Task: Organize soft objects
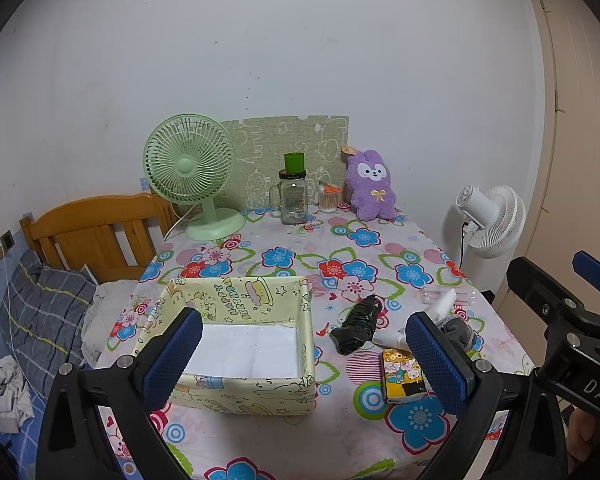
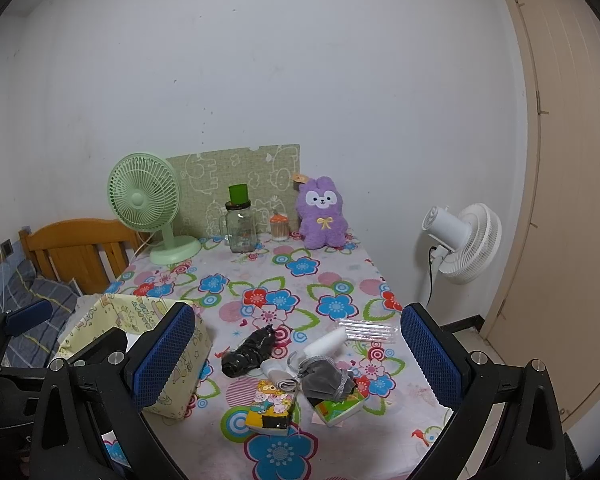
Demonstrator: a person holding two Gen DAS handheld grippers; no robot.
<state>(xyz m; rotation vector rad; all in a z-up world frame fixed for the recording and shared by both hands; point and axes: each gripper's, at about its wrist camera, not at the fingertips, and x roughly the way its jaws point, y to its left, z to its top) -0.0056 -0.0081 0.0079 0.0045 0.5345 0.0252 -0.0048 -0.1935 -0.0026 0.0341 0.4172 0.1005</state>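
Note:
A pale yellow fabric box (image 1: 260, 296) with a white bottom stands empty on the floral tablecloth (image 1: 340, 248). My left gripper (image 1: 304, 318) hovers open just over its near side, holding nothing. To the right of the box lie a crumpled black bag (image 2: 250, 350), a grey drawstring pouch (image 2: 326, 378), a folded pale cloth (image 2: 278, 374), a white roll (image 2: 326, 342), a yellow cartoon tissue pack (image 2: 270, 408) and a green one (image 2: 338, 408). My right gripper (image 2: 298, 312) is open above this pile and touches none of it. A purple plush (image 2: 322, 214) sits upright at the far edge.
Along the back wall stand a green desk fan (image 1: 192, 172), a glass mug jar (image 1: 294, 200) topped by a green cup, and a cotton-swab jar (image 1: 329, 198). A clear plastic packet (image 2: 368, 330) lies near the right table edge. A white floor fan (image 2: 464, 236) and a door (image 2: 572, 200) are right; a bed (image 1: 96, 232) is left.

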